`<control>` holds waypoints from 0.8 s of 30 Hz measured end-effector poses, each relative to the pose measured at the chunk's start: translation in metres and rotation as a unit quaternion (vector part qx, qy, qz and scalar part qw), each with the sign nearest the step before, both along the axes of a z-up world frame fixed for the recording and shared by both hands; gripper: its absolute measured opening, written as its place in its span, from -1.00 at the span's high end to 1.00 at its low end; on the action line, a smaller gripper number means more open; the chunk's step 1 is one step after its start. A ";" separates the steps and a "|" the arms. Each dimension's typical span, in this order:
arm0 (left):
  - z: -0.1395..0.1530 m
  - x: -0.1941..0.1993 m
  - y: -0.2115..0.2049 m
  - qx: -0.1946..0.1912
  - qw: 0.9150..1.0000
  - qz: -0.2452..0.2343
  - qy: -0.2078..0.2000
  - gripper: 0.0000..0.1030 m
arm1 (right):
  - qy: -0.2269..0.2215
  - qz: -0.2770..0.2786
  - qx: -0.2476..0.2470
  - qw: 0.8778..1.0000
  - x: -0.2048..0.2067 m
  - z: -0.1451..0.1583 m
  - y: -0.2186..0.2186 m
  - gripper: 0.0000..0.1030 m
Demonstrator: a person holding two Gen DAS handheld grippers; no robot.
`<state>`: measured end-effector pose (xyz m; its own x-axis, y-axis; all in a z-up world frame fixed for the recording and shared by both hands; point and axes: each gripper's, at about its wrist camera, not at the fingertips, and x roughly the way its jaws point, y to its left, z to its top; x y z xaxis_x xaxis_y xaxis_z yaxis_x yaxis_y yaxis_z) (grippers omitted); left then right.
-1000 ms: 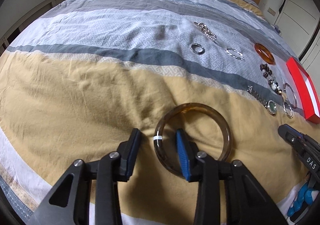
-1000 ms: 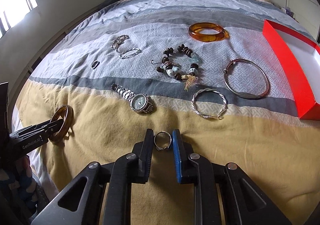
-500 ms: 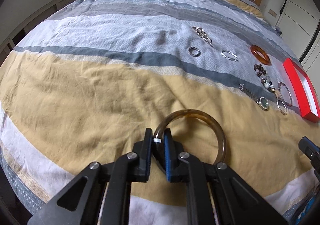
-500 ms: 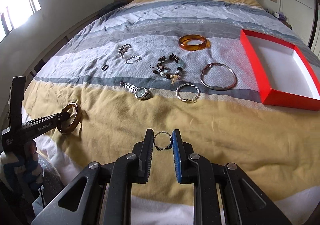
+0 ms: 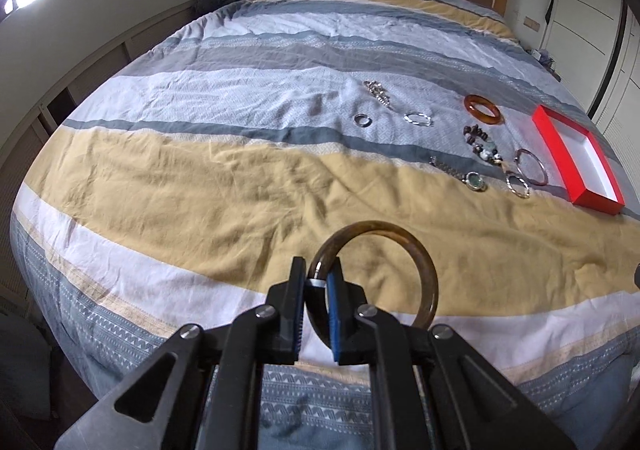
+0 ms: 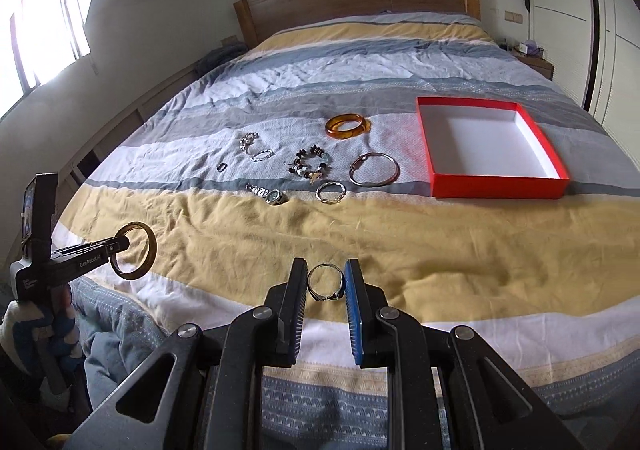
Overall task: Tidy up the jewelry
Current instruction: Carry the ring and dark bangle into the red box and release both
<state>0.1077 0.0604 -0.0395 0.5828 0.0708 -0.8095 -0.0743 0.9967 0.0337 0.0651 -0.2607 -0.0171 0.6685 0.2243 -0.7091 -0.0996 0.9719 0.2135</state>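
Two hand-held tongs hang over the foot of a striped bed [image 6: 400, 242], each already loaded; the left tongs [image 5: 317, 282] are clamped on the rim of a dark amber bangle [image 5: 416, 250], which stands out ahead of them clear of the quilt; the right tongs [image 6: 326, 282] pinch a small silver ring [image 6: 326, 284] between their pads, the band upright and seen face-on. The red box [image 6: 500, 186], white inside and with nothing in it, sits open on the grey stripe to the right; the rest of the jewelry lies loose on the bed just left of it: an orange bangle [image 6: 347, 125], a beaded bracelet [image 6: 310, 164], a thin silver bangle [image 6: 374, 169], a twisted silver hoop [image 6: 330, 192], a wristwatch [image 6: 274, 195] and a few smaller silver pieces farther left.

The step in hand appears to be the carry to the box; done well, it means holding both grips firm through the swing, since the ring is held only by its edges and could twist out; the right tongs, nearer the box, would sensibly go first, low over the white floor before opening; the bangle, held at one point, may swing, so a slow, level move suits it; both loads should pass above the loose pieces rather than drag through them.
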 end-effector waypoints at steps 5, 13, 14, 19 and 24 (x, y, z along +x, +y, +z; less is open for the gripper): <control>0.025 -0.015 -0.032 0.011 0.999 -0.028 -0.018 0.82 | -0.024 -0.013 0.013 1.000 -0.026 0.013 -0.023 0.63; 0.057 -0.001 -0.113 0.011 0.994 -0.101 -0.029 0.82 | -0.039 -0.037 0.012 0.998 -0.020 0.026 -0.074 0.63; 0.059 0.005 -0.125 0.010 0.993 -0.110 -0.028 0.82 | -0.039 -0.040 0.009 0.998 -0.015 0.027 -0.082 0.63; 0.067 0.049 -0.190 -0.003 0.987 -0.159 -0.029 0.82 | -0.039 -0.054 -0.016 0.998 0.025 0.034 -0.124 0.63; 0.053 0.103 -0.259 -0.015 0.978 -0.205 -0.015 0.82 | -0.028 -0.061 -0.038 0.997 0.083 0.025 -0.161 0.63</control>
<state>0.2107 -0.1988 0.0134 0.5808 -0.1987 -0.7894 0.3323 0.9432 0.0071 0.1482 -0.4219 0.0078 0.7262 0.0863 -0.6821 0.0099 0.9907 0.1358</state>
